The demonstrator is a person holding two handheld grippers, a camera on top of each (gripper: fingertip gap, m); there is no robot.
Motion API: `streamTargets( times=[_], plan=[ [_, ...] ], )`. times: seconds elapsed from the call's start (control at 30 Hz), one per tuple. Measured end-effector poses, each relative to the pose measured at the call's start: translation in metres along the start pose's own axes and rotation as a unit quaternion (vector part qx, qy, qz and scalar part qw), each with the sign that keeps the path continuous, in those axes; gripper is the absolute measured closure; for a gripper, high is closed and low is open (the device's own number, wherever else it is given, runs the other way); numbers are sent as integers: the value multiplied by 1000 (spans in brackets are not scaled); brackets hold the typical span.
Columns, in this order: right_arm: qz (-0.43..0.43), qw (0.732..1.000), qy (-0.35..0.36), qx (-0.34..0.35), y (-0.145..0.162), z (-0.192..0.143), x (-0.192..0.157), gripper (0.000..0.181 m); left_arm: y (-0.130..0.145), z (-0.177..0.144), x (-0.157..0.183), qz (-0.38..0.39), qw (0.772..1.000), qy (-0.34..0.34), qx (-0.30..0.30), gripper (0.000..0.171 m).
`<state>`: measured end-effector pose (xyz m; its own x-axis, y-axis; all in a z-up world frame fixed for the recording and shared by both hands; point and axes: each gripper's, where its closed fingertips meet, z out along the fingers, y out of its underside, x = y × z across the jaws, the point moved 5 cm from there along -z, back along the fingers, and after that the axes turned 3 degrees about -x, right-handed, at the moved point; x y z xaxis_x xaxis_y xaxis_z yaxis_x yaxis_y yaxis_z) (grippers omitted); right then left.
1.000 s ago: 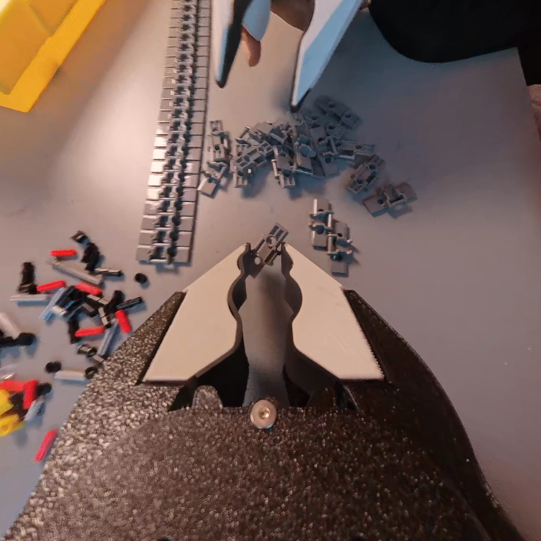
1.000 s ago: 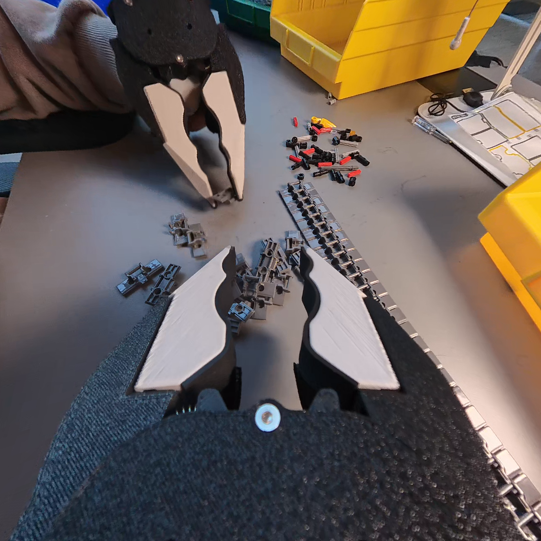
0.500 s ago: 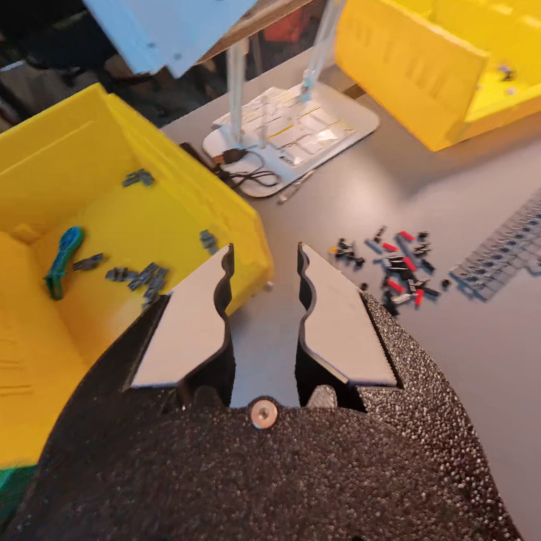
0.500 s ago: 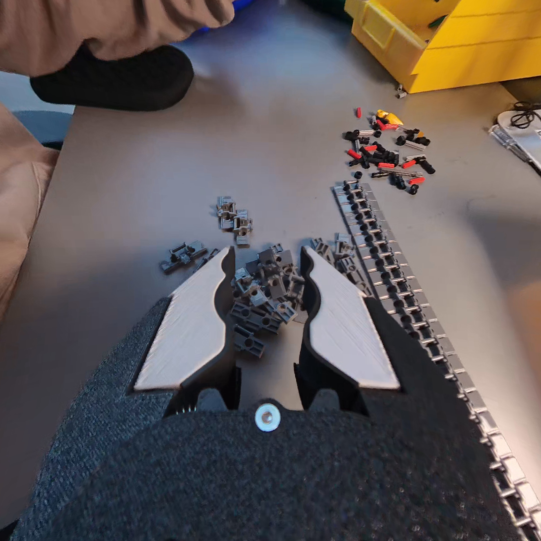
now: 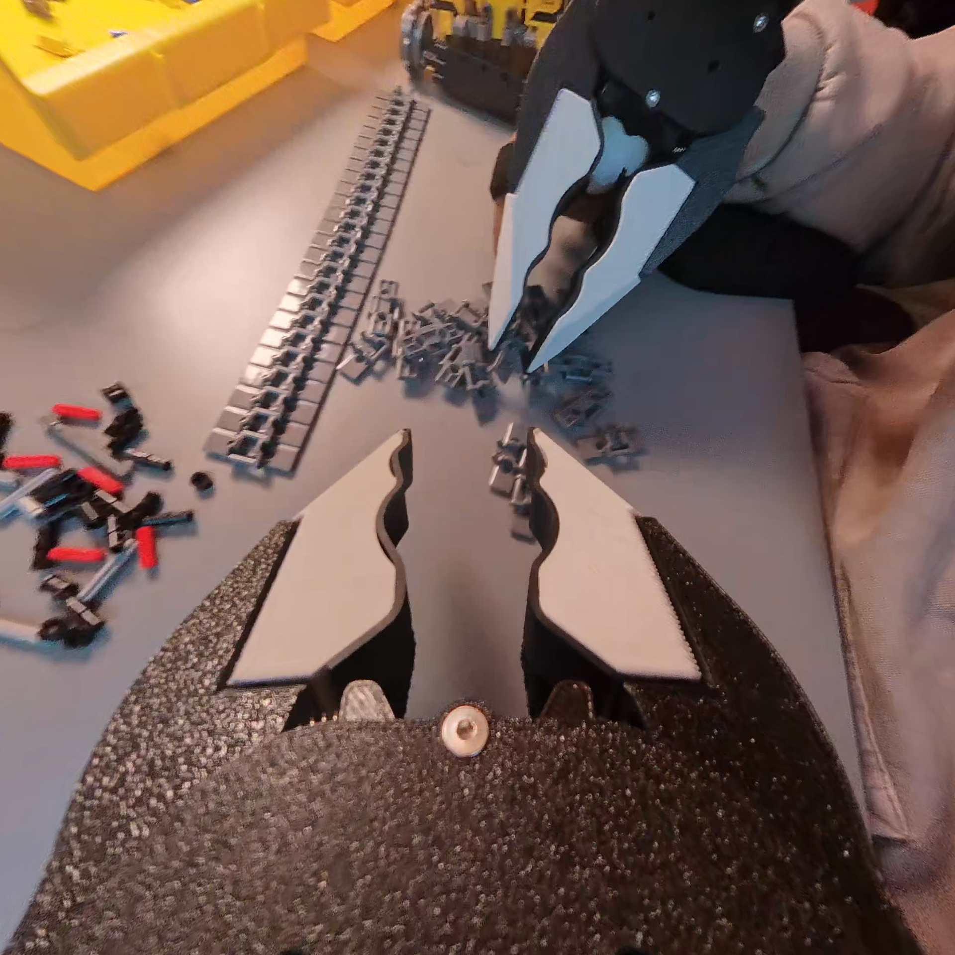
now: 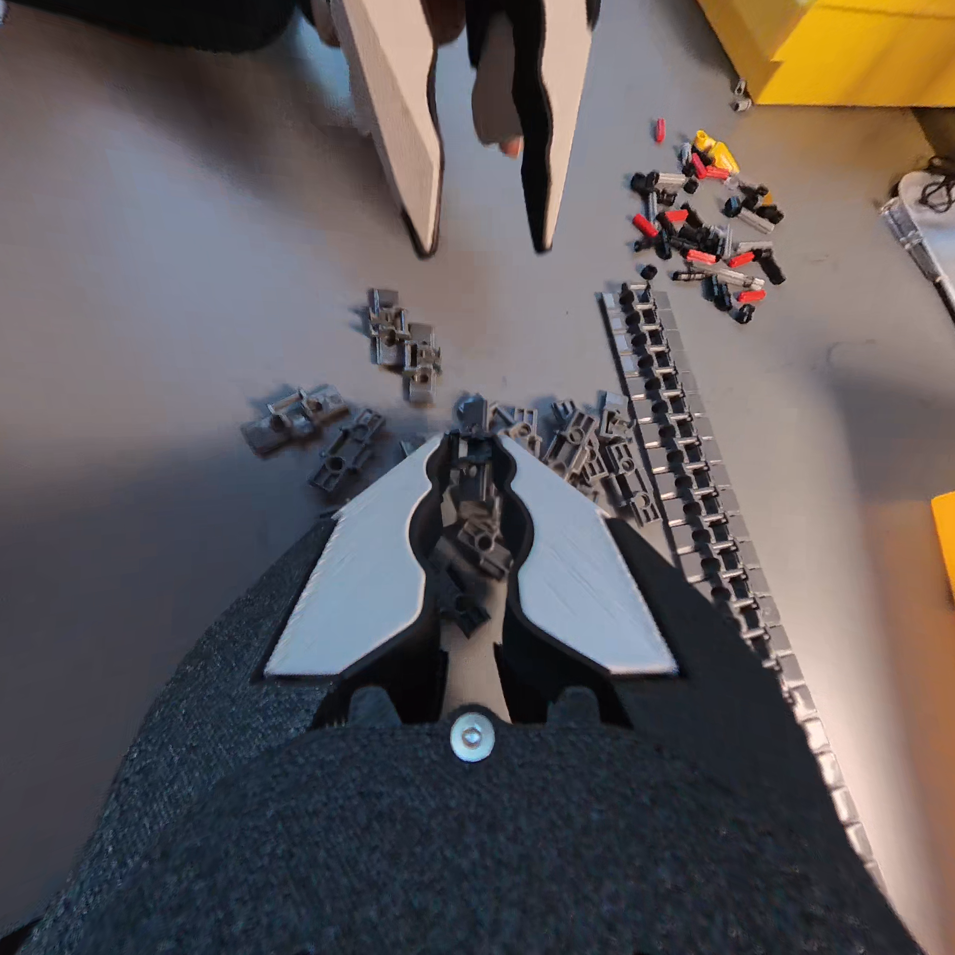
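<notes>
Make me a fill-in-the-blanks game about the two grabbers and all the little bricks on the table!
1. The left gripper has its jaws ____ and holds nothing.
2. The right gripper is pinching a small ____ track link from the pile of links.
3. The long strip of joined links lies between that pile and the scattered black and ____ pins.
4. The bin at the table's edge is ____.

Missing words: open; grey; red; yellow

Matt grey plastic links (image 6: 594, 455) on smooth table (image 5: 155, 268); glossy yellow plastic bin (image 5: 129, 77).
</notes>
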<state>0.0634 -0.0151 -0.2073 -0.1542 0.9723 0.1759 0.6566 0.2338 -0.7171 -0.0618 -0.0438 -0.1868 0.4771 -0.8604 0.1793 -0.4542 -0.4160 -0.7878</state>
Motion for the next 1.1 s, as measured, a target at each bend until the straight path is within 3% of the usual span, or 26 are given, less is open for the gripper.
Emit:
streamTargets(
  times=[0.13, 0.2, 0.27, 0.37, 0.47, 0.53, 0.63, 0.73, 0.83, 0.97, 1.1],
  plan=[
    [-42, 996, 31, 69, -27, -6, -7, 168, -11, 15, 19, -17, 998, 61, 15, 131],
    [-69, 993, 50, 84, -35, -8, -11, 168, -16, 16, 26, -34, 994, 98, 30, 146],
    [-106, 988, 67, 88, -39, -8, -15, 168, -18, 15, 25, -36, 994, 94, 38, 164],
    [-130, 982, 85, 104, -44, -12, -18, 168, -20, 7, 25, -29, 994, 95, 53, 165],
    [-100, 990, 78, 68, -33, -11, -9, 143, -23, -18, -11, -24, 997, -6, 69, 165],
    [-65, 997, 12, 31, -19, -9, -12, 140, -23, -51, -54, -52, 987, -117, 101, 164],
    [-30, 997, -69, -16, -2, -11, -19, 138, -7, -110, -120, -88, 945, -294, 115, 164],
    [-27, 996, -62, -49, 5, -11, -13, 142, 19, -153, -169, -134, 897, -410, 94, 164],
    [-19, 992, -108, -63, 4, -5, -24, 135, 37, -171, -195, -178, 873, -444, 92, 164],
    [-41, 990, -121, -62, -8, -1, -39, 132, 44, -172, -206, -188, 868, -452, 86, 162],
    [-65, 988, -109, -92, -7, 6, -44, 156, 35, -172, -199, -180, 870, -448, 103, 144]
  ],
)
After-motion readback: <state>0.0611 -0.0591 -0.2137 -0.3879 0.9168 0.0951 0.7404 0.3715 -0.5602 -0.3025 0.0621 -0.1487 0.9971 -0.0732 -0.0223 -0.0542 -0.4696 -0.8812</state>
